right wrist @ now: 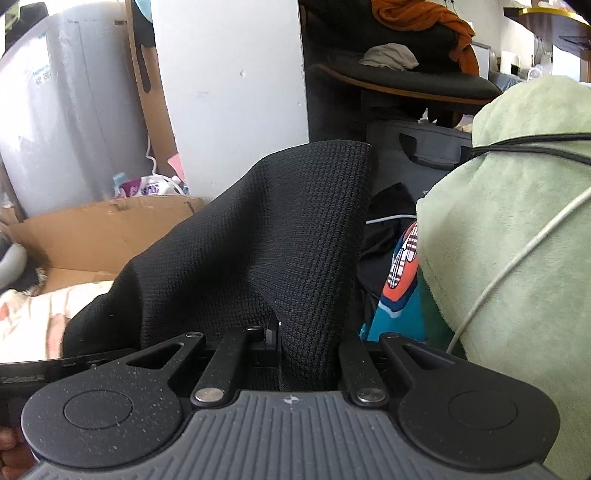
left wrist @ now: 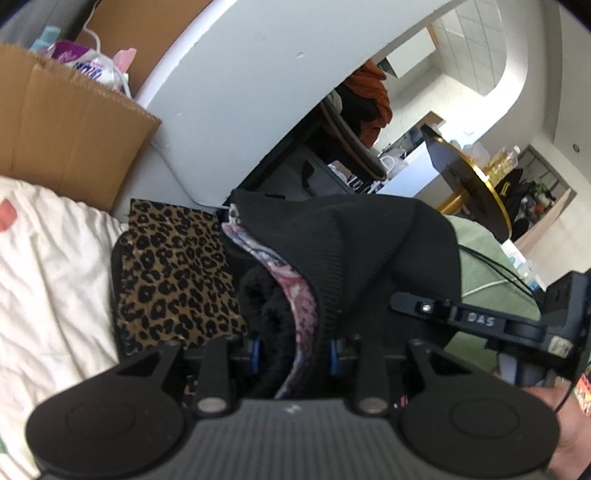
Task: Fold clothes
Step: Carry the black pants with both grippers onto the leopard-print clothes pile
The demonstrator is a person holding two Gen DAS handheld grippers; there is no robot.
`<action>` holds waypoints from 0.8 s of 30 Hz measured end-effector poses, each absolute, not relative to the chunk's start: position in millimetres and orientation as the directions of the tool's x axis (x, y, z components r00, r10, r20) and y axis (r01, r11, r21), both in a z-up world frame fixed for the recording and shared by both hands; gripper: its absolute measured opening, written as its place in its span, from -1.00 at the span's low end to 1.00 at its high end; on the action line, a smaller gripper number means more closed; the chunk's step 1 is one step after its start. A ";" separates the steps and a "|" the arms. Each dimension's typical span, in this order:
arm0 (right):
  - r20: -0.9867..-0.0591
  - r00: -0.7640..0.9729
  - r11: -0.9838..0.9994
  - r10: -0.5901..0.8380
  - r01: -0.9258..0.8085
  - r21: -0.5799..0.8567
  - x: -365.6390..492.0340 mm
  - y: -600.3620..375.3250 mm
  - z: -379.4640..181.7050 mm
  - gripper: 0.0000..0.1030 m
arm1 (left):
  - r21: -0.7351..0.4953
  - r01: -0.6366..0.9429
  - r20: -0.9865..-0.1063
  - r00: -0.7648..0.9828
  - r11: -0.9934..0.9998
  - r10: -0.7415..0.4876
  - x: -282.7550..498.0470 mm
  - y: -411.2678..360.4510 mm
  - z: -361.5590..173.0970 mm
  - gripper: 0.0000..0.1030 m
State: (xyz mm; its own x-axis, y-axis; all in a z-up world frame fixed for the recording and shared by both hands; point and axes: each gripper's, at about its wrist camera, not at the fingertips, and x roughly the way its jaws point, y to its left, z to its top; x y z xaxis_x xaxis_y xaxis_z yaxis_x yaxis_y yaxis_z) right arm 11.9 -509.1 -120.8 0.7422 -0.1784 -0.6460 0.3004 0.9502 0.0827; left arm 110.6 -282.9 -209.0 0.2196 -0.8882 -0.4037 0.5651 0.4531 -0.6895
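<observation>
A: What does the left gripper have hold of?

B: Its jaws stand part open, closed on a thick bunch of cloth: the black knit garment, with a pink patterned fabric bunched in along its edge. The blue pads show on either side of the bundle.

A: And the right gripper?

B: Nearly closed, pinching a fold of the same black knit garment, which rises from the jaws and drapes away to the left.

A: Where does the garment sit in the scene?

B: Stretched between the two tools, above a white rumpled bedsheet. Just left of it lies a leopard-print cloth.

A: What else is around?

B: A cardboard box at the far left, a pale green blanket close on the right with cables across it, and a chair with an orange cloth farther off.
</observation>
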 end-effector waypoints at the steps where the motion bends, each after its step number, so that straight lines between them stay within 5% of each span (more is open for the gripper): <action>1: -0.645 0.743 0.953 -0.180 0.295 0.074 15.0 -509.7 -124.1 -0.84 | -0.691 0.555 -0.406 0.231 0.463 -0.884 111.4 -284.1 -212.4 -0.35; 24: -0.699 0.710 0.946 -0.087 0.280 0.166 99.4 -553.9 -196.0 -0.82 | -0.722 0.524 -0.453 0.135 0.452 -0.881 192.9 -310.4 -273.5 -0.35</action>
State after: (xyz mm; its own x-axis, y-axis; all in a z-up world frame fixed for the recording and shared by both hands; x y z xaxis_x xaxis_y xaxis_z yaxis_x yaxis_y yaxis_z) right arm 99.4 -553.9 -196.0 0.7095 -0.0870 -0.6993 0.2797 0.9456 0.1661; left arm 192.9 -310.4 -273.5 0.1346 -0.8811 -0.4533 0.5241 0.4516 -0.7221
